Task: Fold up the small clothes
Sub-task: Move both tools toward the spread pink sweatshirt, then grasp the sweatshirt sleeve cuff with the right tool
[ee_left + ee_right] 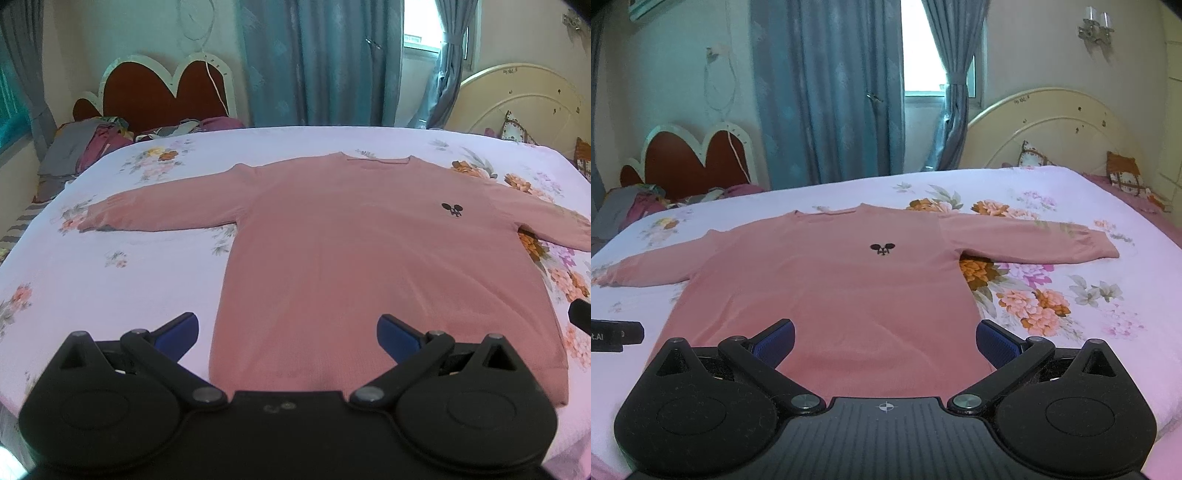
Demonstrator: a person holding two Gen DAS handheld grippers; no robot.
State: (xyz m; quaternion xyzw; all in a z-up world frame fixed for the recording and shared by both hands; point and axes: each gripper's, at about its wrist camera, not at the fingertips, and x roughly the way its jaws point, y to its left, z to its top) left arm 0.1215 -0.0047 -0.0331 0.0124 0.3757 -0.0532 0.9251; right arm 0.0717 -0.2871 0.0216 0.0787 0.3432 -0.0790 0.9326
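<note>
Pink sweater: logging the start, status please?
Left gripper open, right gripper open, both empty. Pink sweater flat on bed, unfolded, sleeves spread. Nothing in the way.

Both wrist views low over bed's [110, 280] near edge, facing headboards; share pink sweater [369, 258], probably close.

The only legible writing is the white fragment "t.AI" on the black bar-shaped left gripper [615, 336], which juts in at nine o'clock of the right wrist view; its opening letters are cut off by the frame edge. The pink knitted long-sleeved sweater [827, 295] carries a small black embroidered emblem [882, 250] on the chest, a sign without letters. A white crosshair mark [885, 407] stands on the ribbed black gripper body at six o'clock.
</note>
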